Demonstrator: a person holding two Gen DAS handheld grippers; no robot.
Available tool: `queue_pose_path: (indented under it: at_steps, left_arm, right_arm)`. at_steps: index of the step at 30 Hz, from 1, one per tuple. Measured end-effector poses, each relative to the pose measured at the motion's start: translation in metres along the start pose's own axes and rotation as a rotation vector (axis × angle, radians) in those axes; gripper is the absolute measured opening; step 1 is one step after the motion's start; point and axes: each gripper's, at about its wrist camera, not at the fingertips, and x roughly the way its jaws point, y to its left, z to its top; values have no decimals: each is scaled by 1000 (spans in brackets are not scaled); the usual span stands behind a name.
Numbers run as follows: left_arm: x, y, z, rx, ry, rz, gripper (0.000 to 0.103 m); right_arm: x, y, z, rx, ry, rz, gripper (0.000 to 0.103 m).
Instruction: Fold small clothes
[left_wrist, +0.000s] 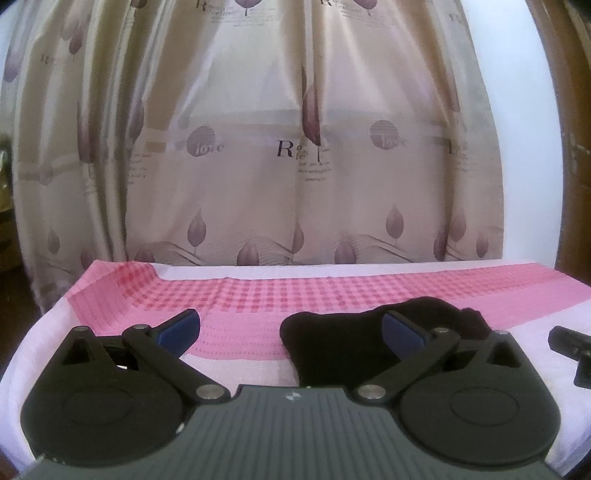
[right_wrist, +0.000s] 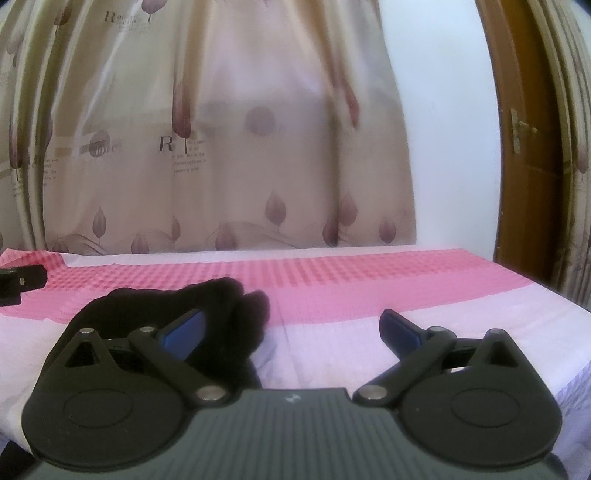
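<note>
Two grippers hang low over a bed covered by a pink and white sheet (left_wrist: 251, 295), both with jaws spread wide and holding nothing. At far left, the sheet bunches up into a raised fold near the corner of the bed. The left gripper (left_wrist: 291, 328) comes next; its left blue pad (left_wrist: 179, 330) sits over bare pink check, while its right pad shows against a black garment (left_wrist: 325, 347). That garment lies crumpled in a loose heap on the sheet, straddling the line where the pink band meets the white, and I cannot tell what kind of clothing it is. From the right wrist view the same heap sits at left of centre, behind the left pad (right_wrist: 184, 334) of the right gripper (right_wrist: 291, 330), whose other finger is over plain white sheet, well clear of the cloth. Whether either pad actually touches the garment cannot be told. Each gripper's dark tip shows at the edge of the other's view. Behind the bed hangs a beige curtain (left_wrist: 258, 147) printed with purple leaves, then a white wall, and at far right a brown door (right_wrist: 524, 147) with a handle.
</note>
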Motion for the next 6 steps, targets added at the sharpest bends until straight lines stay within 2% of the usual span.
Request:
queue_pose_path:
  at_steps: [6]
  left_arm:
    - [2,1,1,-17,9,-23,103]
  right_arm:
    - [1,1,1,-6,-1,-4,102]
